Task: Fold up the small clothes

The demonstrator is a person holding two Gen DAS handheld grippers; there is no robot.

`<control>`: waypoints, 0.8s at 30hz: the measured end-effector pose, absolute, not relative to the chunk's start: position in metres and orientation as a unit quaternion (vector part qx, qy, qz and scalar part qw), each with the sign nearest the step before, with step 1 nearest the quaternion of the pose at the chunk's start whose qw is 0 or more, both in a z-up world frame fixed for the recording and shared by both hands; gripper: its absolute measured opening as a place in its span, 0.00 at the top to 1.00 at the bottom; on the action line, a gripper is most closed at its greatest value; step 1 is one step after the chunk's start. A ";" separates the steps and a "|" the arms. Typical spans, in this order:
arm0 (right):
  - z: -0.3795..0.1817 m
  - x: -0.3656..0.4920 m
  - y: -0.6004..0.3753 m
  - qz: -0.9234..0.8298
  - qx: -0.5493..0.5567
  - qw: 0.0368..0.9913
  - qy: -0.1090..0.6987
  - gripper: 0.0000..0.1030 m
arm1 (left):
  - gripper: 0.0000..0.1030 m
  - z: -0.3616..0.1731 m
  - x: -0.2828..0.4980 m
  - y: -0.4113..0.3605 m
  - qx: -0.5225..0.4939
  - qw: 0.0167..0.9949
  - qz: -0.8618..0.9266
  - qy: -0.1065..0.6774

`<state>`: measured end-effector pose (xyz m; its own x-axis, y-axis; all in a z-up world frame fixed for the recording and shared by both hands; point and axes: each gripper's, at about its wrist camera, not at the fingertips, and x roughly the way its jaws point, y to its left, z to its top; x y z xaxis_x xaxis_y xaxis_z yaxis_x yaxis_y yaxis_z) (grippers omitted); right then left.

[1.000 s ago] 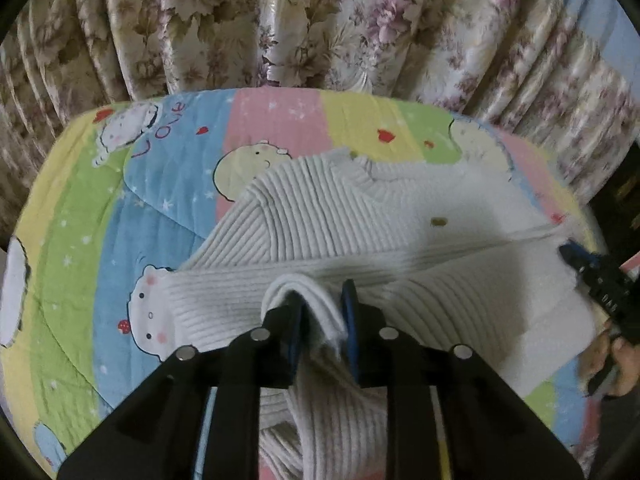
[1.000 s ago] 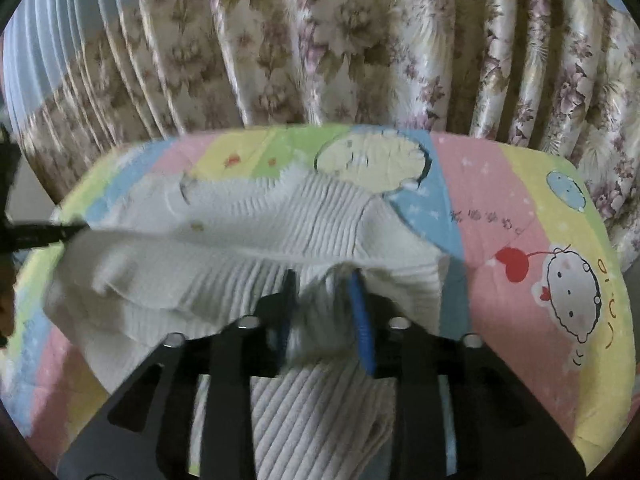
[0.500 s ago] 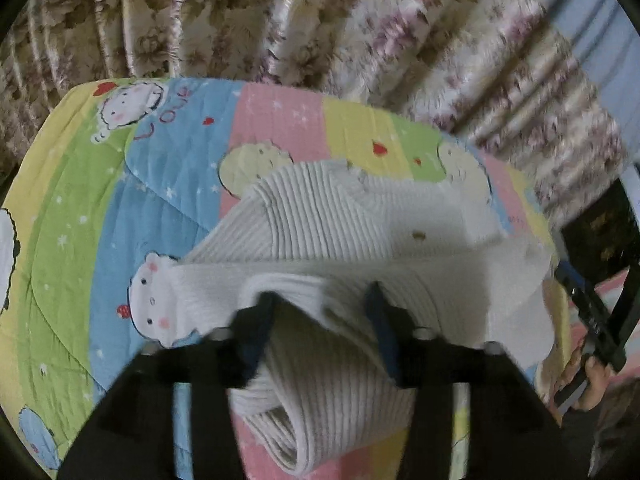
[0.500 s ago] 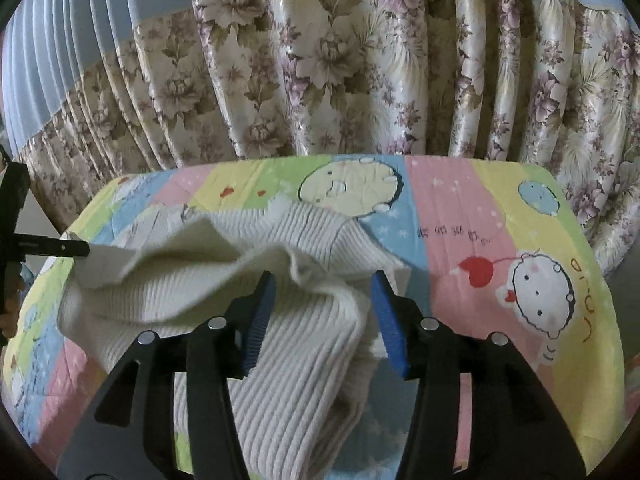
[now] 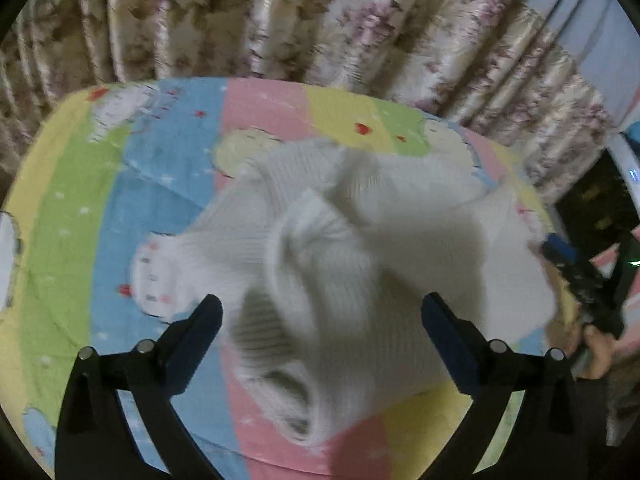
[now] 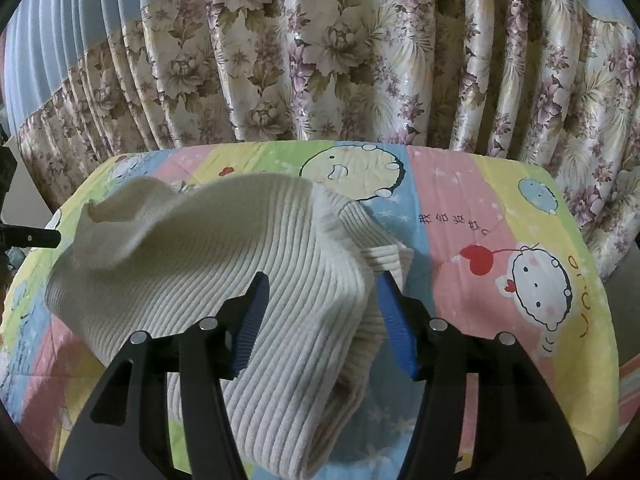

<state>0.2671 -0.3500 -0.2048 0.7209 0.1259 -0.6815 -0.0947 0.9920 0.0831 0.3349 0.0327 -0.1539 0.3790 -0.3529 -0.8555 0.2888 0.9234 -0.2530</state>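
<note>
Lying rumpled across the striped cartoon blanket [image 6: 500, 208], the ribbed cream sweater [image 6: 248, 280] had its lower part turned up over its body, a sleeve end trailing toward the near edge. On the left, the left gripper [image 5: 322, 316] stood with its jaws spread wide, holding nothing, the knit below and between them. To the right, the right gripper [image 6: 324, 320] also gaped, its blue pads [image 6: 394, 320] flanking a raised fold of the sweater. Flowered curtains [image 6: 340, 60] hung behind the blanket.
</note>
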 end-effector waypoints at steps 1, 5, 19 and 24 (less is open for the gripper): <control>-0.205 0.267 -0.350 0.059 0.022 0.928 0.368 0.44 | 0.03 -0.153 0.335 0.033 -0.017 0.836 -0.182 0.518; -0.208 0.269 -0.349 0.058 0.023 0.926 0.372 0.43 | 0.03 -0.154 0.342 0.030 0.005 0.845 -0.156 0.511; -0.228 0.304 -0.364 0.054 0.074 0.901 0.425 0.74 | 0.73 -0.186 0.378 -0.007 0.048 0.834 -0.156 0.528; -0.223 0.307 -0.348 0.057 0.028 0.909 0.413 0.93 | 0.88 -0.188 0.381 0.001 0.030 0.837 -0.155 0.525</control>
<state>0.3068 -0.3477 -0.2232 0.6531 0.1271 -0.7465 -0.0812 0.9919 0.0978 0.3809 0.0006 -0.1882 0.4014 -0.2285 -0.8869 0.2907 0.9501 -0.1132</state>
